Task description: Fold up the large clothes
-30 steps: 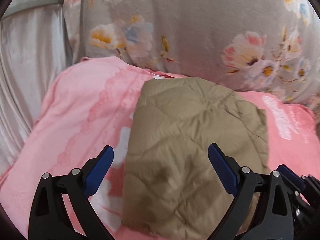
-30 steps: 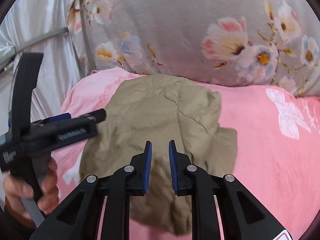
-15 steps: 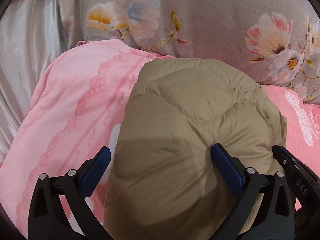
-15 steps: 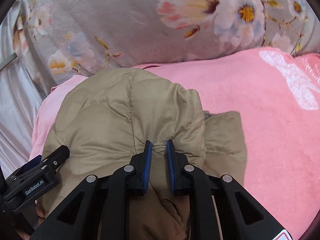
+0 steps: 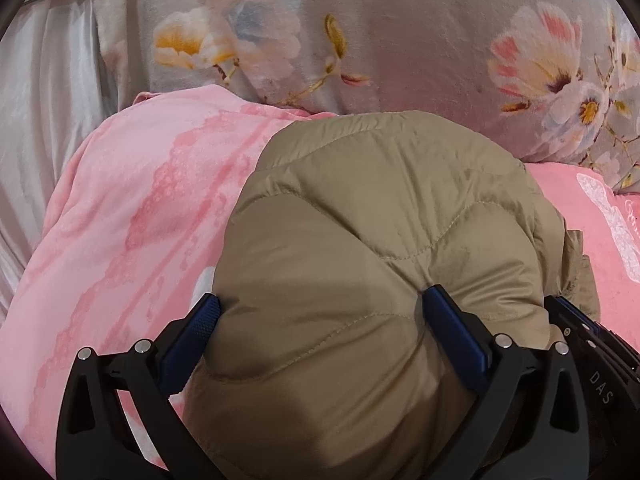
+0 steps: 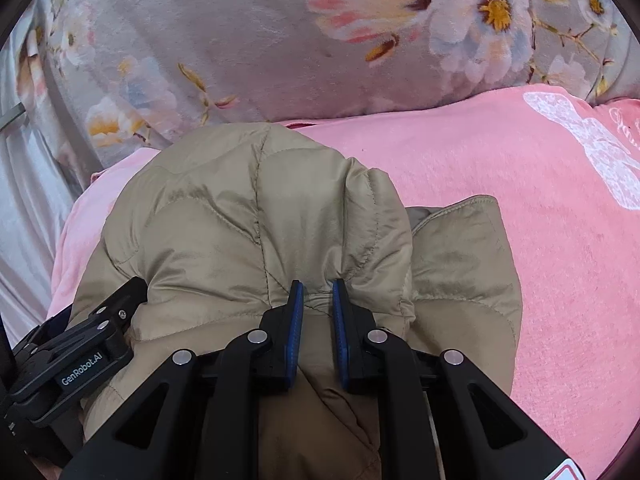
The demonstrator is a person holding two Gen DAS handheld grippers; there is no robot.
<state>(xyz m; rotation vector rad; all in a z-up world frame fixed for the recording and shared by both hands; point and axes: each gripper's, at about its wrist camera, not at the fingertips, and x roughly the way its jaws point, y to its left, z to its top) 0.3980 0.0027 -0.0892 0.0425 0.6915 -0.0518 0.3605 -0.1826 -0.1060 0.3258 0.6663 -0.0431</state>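
A khaki quilted puffer jacket [image 5: 384, 240] lies bunched and folded on a pink blanket [image 5: 132, 216]; it also shows in the right wrist view [image 6: 248, 232]. My left gripper [image 5: 320, 320] is open wide, its blue pads pressed against both sides of the jacket's near bulge. My right gripper [image 6: 318, 296] is shut on a pinch of jacket fabric at the near edge. A lower layer of the jacket [image 6: 460, 264] sticks out to the right. The left gripper's body [image 6: 80, 352] shows at the left of the right wrist view.
A grey floral blanket or cushion [image 5: 400, 40] rises behind the jacket, also in the right wrist view [image 6: 280, 40]. A pale satin curtain [image 5: 44, 112] hangs at the left. The pink blanket [image 6: 540, 200] stretches to the right with a white lace bow print [image 6: 592, 152].
Both grippers moved forward and down onto the jacket. The left gripper's open pads now straddle the puffed fold. The right stays shut and has pushed the fabric farther forward.
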